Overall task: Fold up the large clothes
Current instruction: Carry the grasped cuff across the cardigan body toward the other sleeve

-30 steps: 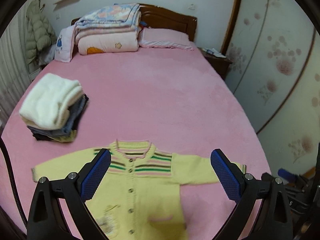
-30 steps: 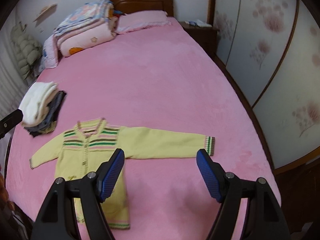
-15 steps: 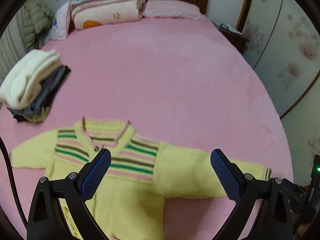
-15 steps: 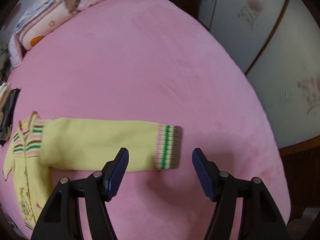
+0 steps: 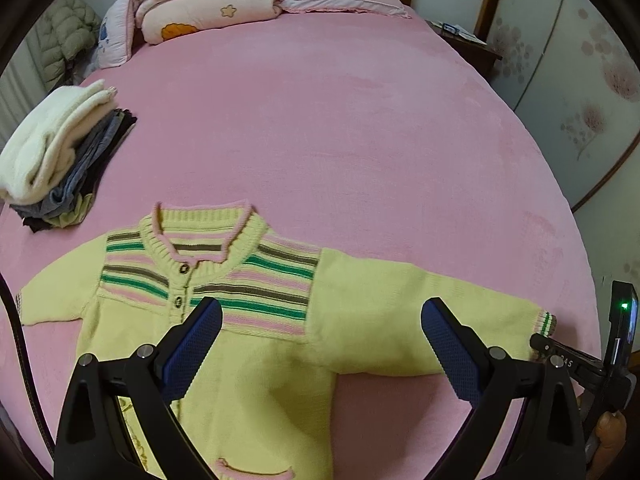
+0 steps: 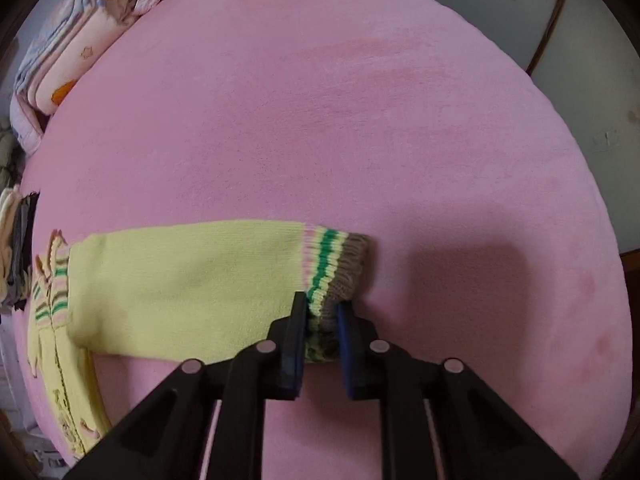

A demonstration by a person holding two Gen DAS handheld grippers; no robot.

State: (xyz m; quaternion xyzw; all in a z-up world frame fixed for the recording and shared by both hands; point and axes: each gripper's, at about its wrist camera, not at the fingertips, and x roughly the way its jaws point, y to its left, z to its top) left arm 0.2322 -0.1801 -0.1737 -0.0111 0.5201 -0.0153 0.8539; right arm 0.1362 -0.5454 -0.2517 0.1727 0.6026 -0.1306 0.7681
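Item: yellow knitted button-front cardigan with pink, green and brown chest stripes [image 5: 240,320], lying flat and face up on the pink plush bedspread [image 5: 340,128], near the foot edge of the bed. Collar points toward the headboard; both sleeves are spread sideways, so the long axis of each sleeve runs parallel to the foot edge.

Left side of bed: stack of folded clothes, white knit on top [image 5: 52,148], well apart from the cardigan, near the left edge.

Left gripper [image 5: 320,344]: released, blue-padded fingers wide apart, hovering over the chest and right armpit, holding nothing.

Right gripper [image 6: 322,332]: clenched on the striped ribbed cuff [image 6: 336,264] of the right sleeve, at its near corner. The sleeve stretches away leftward from this gripper toward the body; judged next move, carrying the cuff leftward across the chest. The right gripper is the nearer.

Writing: small white characters on the right gripper's body, seen from the left wrist view, too small to read. No brand labels visible.
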